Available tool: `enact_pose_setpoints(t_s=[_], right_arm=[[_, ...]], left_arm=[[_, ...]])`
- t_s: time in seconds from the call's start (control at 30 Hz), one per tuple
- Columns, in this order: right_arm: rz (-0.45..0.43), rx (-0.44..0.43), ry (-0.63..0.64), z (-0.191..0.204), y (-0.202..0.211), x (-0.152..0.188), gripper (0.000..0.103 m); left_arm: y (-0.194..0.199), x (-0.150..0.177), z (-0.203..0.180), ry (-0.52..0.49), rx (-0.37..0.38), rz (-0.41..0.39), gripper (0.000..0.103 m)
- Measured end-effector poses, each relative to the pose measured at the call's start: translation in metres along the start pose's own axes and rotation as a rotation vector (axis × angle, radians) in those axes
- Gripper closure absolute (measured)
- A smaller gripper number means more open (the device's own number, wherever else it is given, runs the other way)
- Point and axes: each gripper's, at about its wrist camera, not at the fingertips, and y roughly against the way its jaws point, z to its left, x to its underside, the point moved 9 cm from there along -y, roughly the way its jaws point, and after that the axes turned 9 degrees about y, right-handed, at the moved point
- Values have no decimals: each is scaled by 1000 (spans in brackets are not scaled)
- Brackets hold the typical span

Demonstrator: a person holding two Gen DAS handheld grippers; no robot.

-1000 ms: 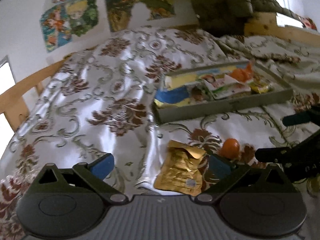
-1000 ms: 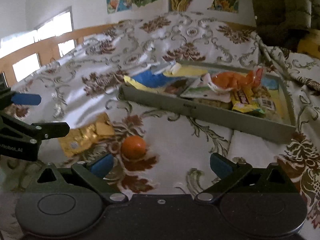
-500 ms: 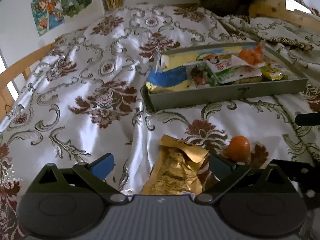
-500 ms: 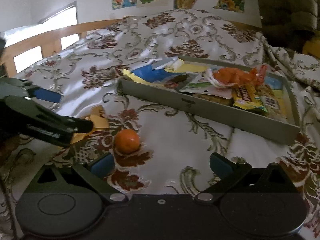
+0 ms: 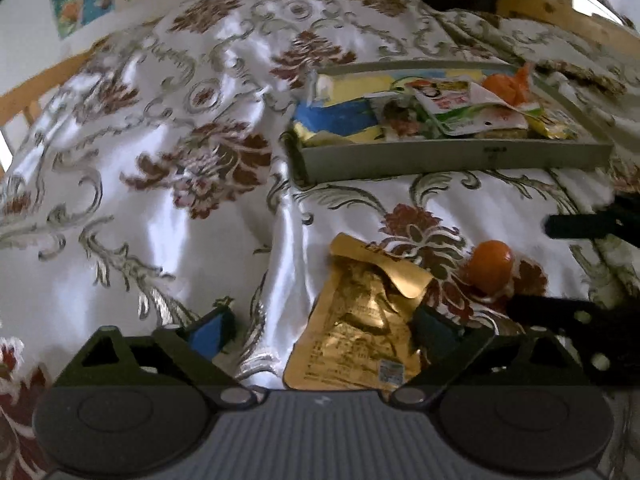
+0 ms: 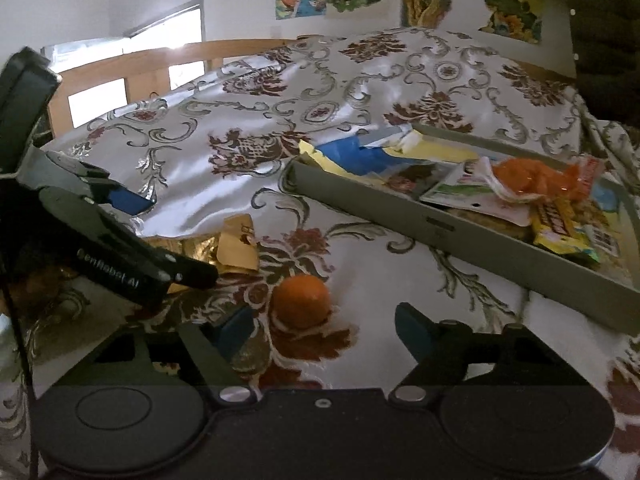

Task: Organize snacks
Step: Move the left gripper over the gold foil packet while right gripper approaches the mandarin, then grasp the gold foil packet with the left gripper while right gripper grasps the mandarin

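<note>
Both grippers' jaws closing, still wide, gripping nothing.
Left gripper (image 5: pixel 324 330) straddles gold pouch (image 5: pixel 360 320) on bedspread (image 5: pixel 160 200); right gripper (image 6: pixel 324 330) brackets orange (image 6: pixel 301 300), pads clear. Snack-filled tray (image 6: pixel 440 228) lies beyond.

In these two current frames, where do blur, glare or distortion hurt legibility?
Left wrist view: motion blur softens the bedspread pattern at upper left; sheen blows out its folds; the gold pouch stays readable. Right wrist view: sharper, but the window is overexposed, the left gripper is a dark silhouette, and fisheye bends the gray tray.
</note>
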Motion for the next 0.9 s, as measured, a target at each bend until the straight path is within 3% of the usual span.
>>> enact_pose_setpoints(t_s=[0.13, 0.33, 0.47, 0.57, 0.77, 0.9], right_arm=[[18, -22, -11, 3, -12, 2, 40], [7, -43, -41, 1, -17, 1, 42], [4, -54, -57, -1, -18, 2, 44], [2, -60, -65, -2, -17, 2, 45], [-6, -72, -66, -1, -18, 2, 45], [-7, -74, -61, 1, -21, 1, 47]], left_arm=[[8, -2, -14, -131, -21, -44, 10], [17, -5, -32, -256, -11, -95, 10], [11, -4, -43, -340, 15, -85, 10], [0, 1, -48, -401, 27, -26, 13], [-5, 1, -48, -408, 71, 21, 18], [-9, -4, -42, -345, 92, 56, 21]])
